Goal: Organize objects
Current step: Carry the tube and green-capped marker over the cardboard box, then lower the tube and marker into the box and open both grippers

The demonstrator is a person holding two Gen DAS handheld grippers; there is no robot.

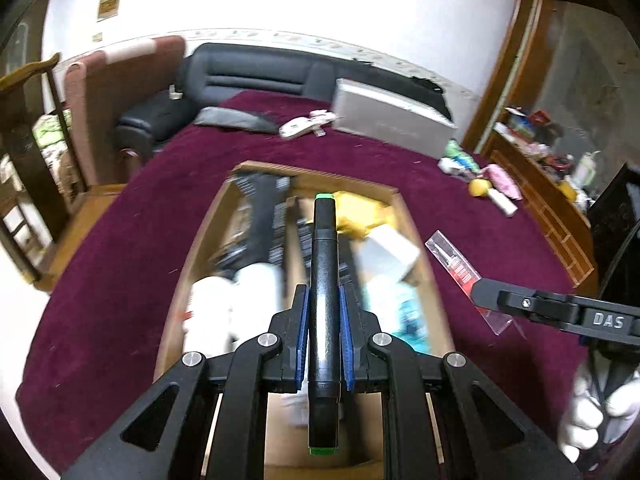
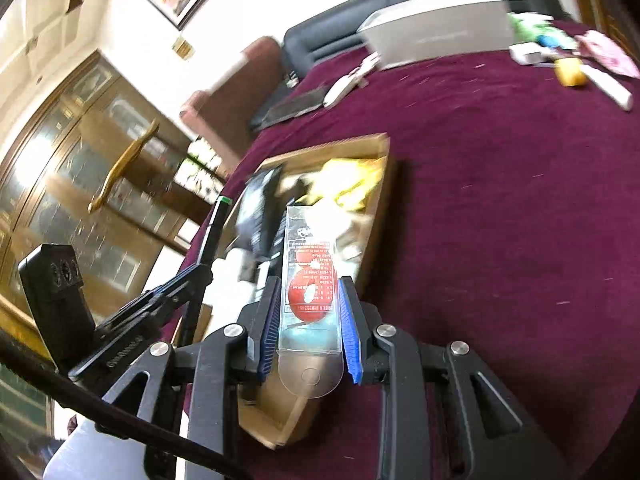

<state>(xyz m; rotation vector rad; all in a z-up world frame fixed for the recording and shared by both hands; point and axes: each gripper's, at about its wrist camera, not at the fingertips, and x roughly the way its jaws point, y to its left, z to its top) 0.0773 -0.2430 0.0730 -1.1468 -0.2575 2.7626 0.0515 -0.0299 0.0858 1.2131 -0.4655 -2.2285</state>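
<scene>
Left gripper (image 1: 324, 308) angled downward, blue pads clamped tight on the black marker (image 1: 323, 280) — right gripper (image 2: 310, 304) tilted down too, pads pinching a clear packet (image 2: 308, 276); a white-gloved hand (image 1: 596, 416) gripped its handle.

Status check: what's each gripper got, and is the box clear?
Left gripper shut on black marker. Right gripper shut on clear packet. Both over wooden box, already crowded. Nothing blocking.

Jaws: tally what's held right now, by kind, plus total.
Black marker with green ends, in left gripper: 1
Clear plastic package with red label, in right gripper: 1
Total: 2
</scene>
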